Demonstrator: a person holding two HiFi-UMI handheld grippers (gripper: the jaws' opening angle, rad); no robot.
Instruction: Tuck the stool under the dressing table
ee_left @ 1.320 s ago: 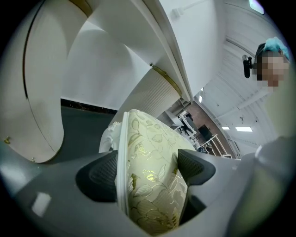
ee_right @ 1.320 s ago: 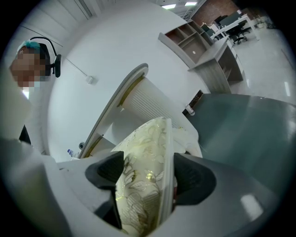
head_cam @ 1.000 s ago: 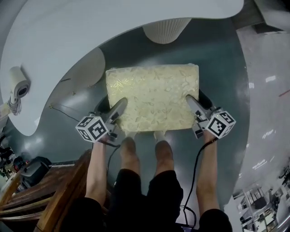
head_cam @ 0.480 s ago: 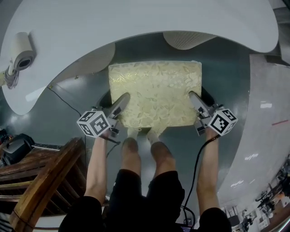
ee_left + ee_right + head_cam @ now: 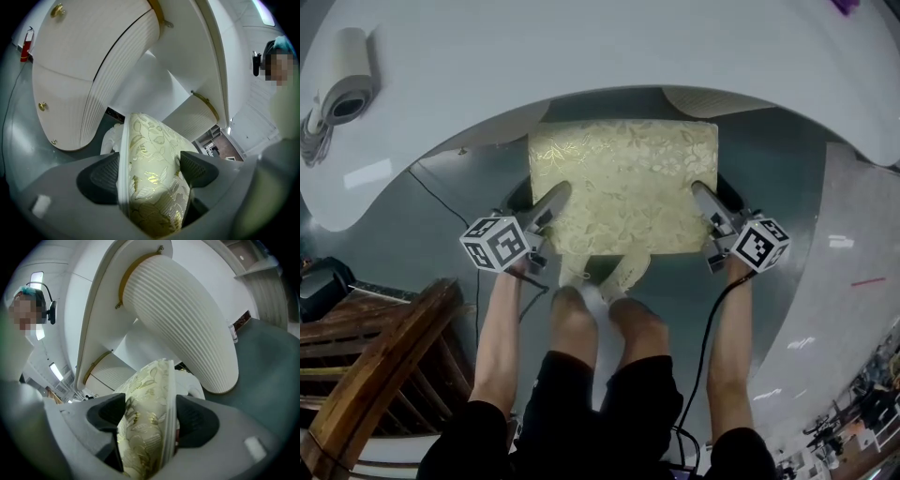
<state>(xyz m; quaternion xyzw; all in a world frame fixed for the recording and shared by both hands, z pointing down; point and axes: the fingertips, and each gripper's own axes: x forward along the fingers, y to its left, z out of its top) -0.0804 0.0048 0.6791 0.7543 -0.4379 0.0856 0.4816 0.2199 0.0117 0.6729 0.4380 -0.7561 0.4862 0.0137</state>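
You've got the grey floor (image 5: pixel 441 253) carrying the stool (image 5: pixel 623 183) dead centre, its far edge right at the rim of the white dressing table (image 5: pixel 581 47) at twelve o'clock. A thin cable (image 5: pixel 441 197) trails across the floor at nine. Your shoes (image 5: pixel 623 274) stand at six, just beside the stool. On the tabletop, a paper roll (image 5: pixel 345 80) lies at ten.

left gripper (image 5: pixel 555 199): clamped on stool (image 5: pixel 623 178) | right gripper (image 5: pixel 703 197): clamped on stool | both arms outstretched

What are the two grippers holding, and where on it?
Both hold the stool. The left gripper clamps its padded left edge, and the right gripper clamps its right edge.
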